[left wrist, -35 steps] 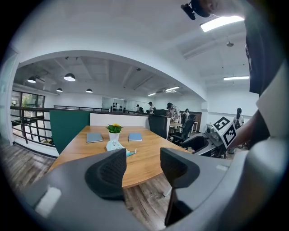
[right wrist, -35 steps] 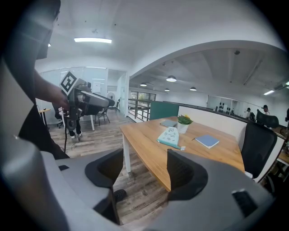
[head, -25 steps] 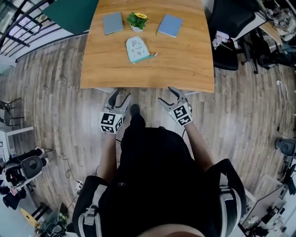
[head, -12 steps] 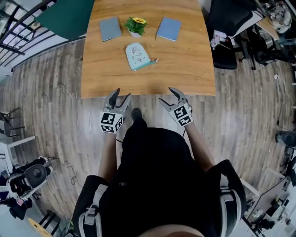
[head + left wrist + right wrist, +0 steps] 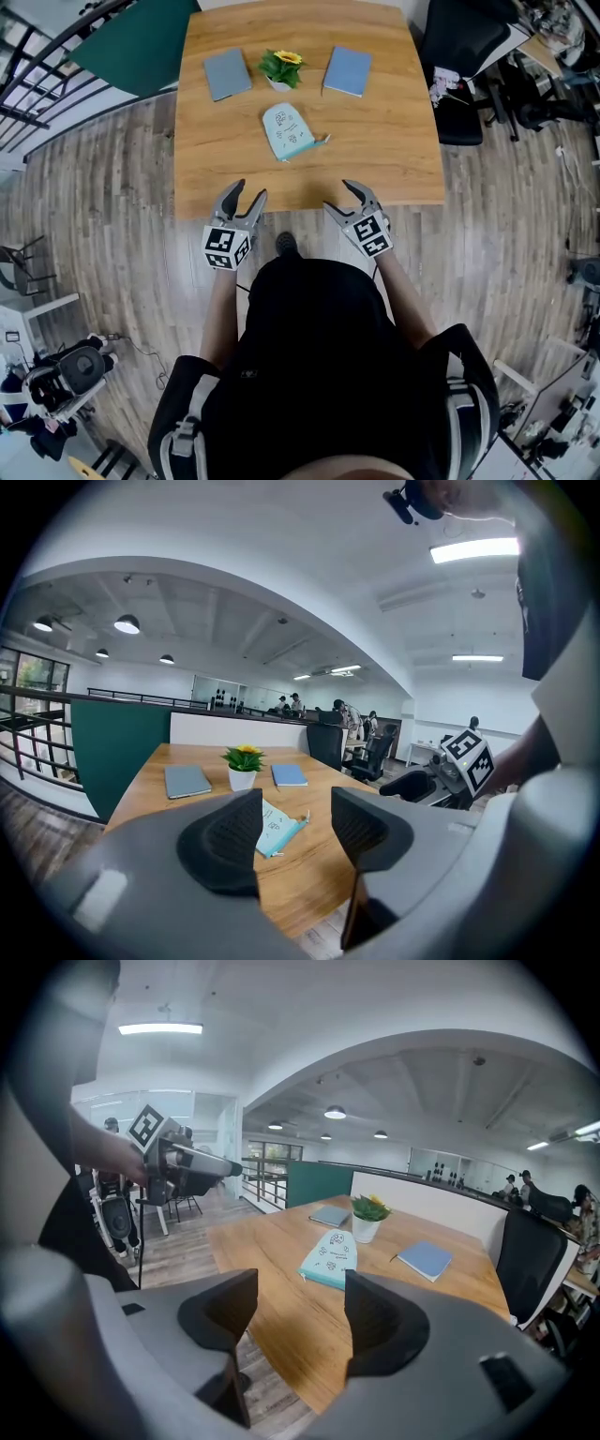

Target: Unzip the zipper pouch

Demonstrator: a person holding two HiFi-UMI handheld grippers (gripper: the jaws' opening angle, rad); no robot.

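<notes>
left hand-held gripper [image 5: 247, 193] jaws apart, empty, right hand-held gripper [image 5: 338, 195] same, both pointing fwd

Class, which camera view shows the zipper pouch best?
The head view: the whole zipper pouch lies unobstructed from above. The right gripper view shows it obliquely; the left gripper view hides part behind a jaw.

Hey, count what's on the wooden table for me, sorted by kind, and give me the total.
Notebooks: 2 (grey notebook, blue notebook)
Potted plant: 1
Zipper pouch: 1
Total: 4
</notes>
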